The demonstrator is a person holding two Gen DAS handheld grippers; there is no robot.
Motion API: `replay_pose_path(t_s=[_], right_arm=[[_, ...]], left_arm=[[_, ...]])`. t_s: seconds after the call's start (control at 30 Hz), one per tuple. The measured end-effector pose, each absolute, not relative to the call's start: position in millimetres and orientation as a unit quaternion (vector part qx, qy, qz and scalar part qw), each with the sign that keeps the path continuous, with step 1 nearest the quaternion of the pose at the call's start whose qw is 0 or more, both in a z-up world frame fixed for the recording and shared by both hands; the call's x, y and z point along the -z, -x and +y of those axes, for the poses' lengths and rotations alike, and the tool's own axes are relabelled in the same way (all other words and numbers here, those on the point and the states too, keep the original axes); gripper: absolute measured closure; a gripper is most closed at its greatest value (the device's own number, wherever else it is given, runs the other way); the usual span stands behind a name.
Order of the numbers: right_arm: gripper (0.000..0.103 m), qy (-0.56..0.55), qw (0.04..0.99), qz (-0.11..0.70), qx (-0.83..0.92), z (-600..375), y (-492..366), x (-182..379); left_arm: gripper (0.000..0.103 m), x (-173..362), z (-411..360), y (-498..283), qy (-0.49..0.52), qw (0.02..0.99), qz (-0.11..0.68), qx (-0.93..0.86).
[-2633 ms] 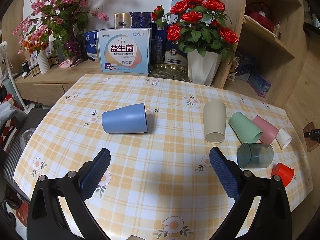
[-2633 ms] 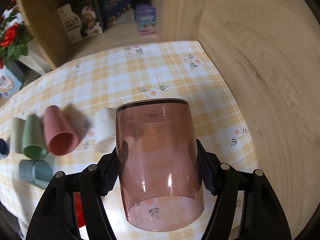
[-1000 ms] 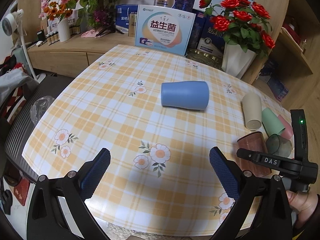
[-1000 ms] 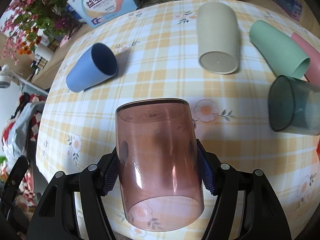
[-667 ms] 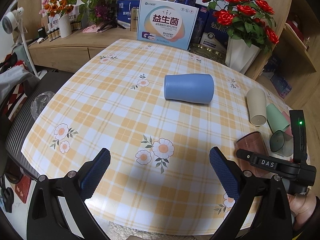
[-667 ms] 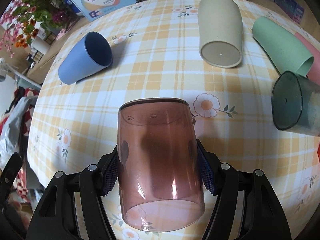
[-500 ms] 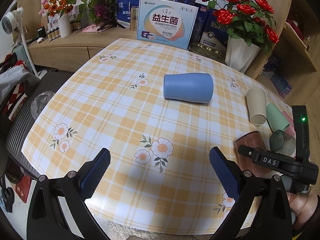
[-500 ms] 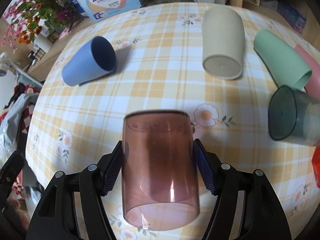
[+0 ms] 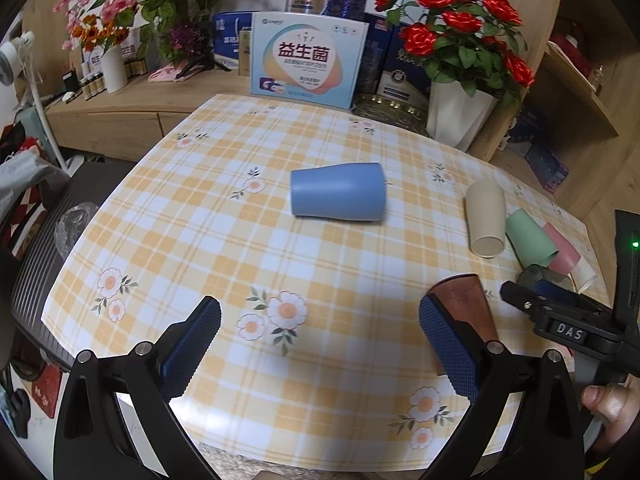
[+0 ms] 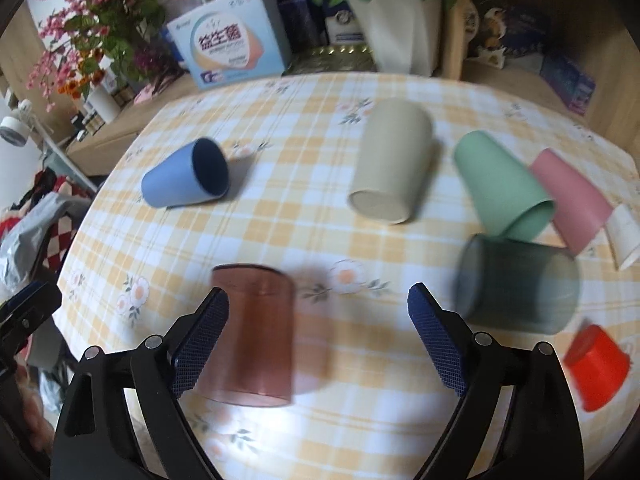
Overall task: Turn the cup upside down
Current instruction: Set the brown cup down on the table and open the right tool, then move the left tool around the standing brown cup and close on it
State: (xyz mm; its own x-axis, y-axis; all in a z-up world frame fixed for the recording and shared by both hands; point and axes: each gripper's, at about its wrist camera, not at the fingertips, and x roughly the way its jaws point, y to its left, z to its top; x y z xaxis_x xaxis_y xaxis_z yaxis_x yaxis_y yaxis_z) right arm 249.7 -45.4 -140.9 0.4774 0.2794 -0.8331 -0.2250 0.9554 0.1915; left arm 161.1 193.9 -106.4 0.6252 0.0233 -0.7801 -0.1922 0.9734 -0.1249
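A translucent brown cup (image 10: 252, 336) stands upside down on the checked tablecloth, beside the left finger of my right gripper (image 10: 318, 334), which is open and empty. The cup also shows in the left wrist view (image 9: 466, 308), behind my right finger there. My left gripper (image 9: 320, 344) is open and empty over the table's near edge. A blue cup (image 9: 338, 192) lies on its side mid-table.
Beige (image 10: 392, 164), green (image 10: 502, 190), pink (image 10: 568, 200), white (image 10: 624, 236) and dark teal (image 10: 516, 284) cups lie on their sides at the right. A red cup (image 10: 596, 366) stands nearby. Boxes and a rose vase (image 9: 456, 116) stand behind the table.
My right gripper has opened and let go of the brown cup, which now stands upside down on the table. The right gripper has drawn back and to the right.
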Motion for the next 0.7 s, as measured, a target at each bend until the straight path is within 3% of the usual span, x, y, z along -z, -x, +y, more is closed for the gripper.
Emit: replay_pose_path(t_s=[0.37,0.7], right_arm=[[0.015,-0.009,0.885,0.455,-0.102,-132,-237,132],[0.015,0.007,0.901,0.426,-0.083,-193,-211,132]], left_arm=[[0.006,103,153,-177,0.097,0.892,0.441,-0.02],[0.007,123,126,-205,0.172,0.852,0.493,0.029]])
